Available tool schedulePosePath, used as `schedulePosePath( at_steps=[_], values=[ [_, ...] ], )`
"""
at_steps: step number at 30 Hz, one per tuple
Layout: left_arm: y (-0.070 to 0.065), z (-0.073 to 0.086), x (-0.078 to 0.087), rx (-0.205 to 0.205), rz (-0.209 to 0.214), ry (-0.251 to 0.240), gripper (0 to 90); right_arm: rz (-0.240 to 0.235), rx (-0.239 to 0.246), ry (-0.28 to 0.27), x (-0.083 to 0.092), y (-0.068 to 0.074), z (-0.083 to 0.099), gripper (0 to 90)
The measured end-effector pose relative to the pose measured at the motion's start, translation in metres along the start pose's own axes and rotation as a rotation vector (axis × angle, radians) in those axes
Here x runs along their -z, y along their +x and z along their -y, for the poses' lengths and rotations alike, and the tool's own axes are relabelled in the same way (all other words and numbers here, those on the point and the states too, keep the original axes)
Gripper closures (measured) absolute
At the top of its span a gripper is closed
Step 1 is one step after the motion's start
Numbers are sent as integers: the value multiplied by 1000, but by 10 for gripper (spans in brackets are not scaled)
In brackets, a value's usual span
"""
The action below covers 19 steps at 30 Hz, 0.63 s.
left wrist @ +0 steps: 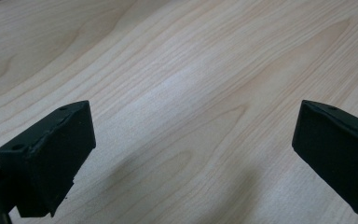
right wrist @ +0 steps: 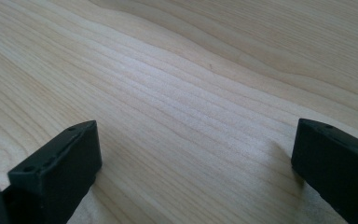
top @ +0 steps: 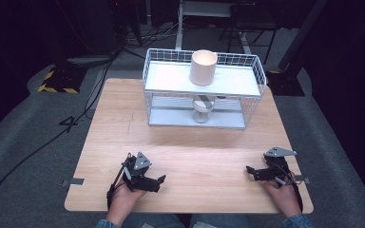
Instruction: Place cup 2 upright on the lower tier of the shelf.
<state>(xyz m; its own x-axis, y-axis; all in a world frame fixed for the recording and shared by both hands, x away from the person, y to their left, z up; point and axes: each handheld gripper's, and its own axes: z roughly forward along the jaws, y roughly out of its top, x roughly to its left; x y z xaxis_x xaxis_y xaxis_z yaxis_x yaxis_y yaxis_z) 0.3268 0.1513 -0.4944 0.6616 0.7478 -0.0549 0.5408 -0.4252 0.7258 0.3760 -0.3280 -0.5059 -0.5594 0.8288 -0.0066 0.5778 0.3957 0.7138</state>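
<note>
Left gripper [top: 160, 179] lay low at near left of counter [top: 204, 152], hand [top: 123, 198] behind it, jaws pointing right toward counter's middle. Jaws stood wide, bare wood between them [left wrist: 193, 140]. Right gripper [top: 248, 169] lay at near right, hand [top: 283, 195] behind, jaws pointing left. Those jaws also wide, only wood between [right wrist: 196, 144]. 2 grippers well apart. Rack [top: 202, 88] at far side; cup [top: 203, 67] upright on top shelf, jar [top: 203, 110] on lower shelf beneath.
</note>
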Motion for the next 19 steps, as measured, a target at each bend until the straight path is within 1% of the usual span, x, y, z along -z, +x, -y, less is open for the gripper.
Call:
schedulePosePath(
  at_steps=[2, 3, 4, 6, 7, 8, 11, 12, 17, 19],
  values=[
    [0, 0, -3, 3, -1, 23, 0, 0, 0, 0, 0, 0, 0, 14],
    [1, 1, -4, 11, 1, 37, 0, 0, 0, 0, 0, 0, 0, 14],
    [2, 1, -5, 8, -2, 54, 0, 0, 0, 0, 0, 0, 0, 14],
    [3, 2, -8, 23, 1, 82, 0, 0, 0, 0, 0, 0, 0, 14],
    [5, 2, -9, 19, 2, 96, 0, 0, 0, 0, 0, 0, 0, 14],
    [5, 3, -10, 10, -8, 95, 0, 0, 0, 0, 0, 0, 0, 14],
    [5, 4, -10, 6, -28, 94, 0, 0, 0, 0, 0, 0, 0, 14],
    [5, 4, -11, -13, -46, 90, 0, 0, 0, 0, 0, 0, 0, 14],
    [6, 5, -11, -15, -41, 90, 1, 0, 0, 0, 0, 0, 0, 14],
    [7, 5, -10, -23, -34, 89, 2, 0, 0, 0, 0, 0, 0, 14]
  ],
)
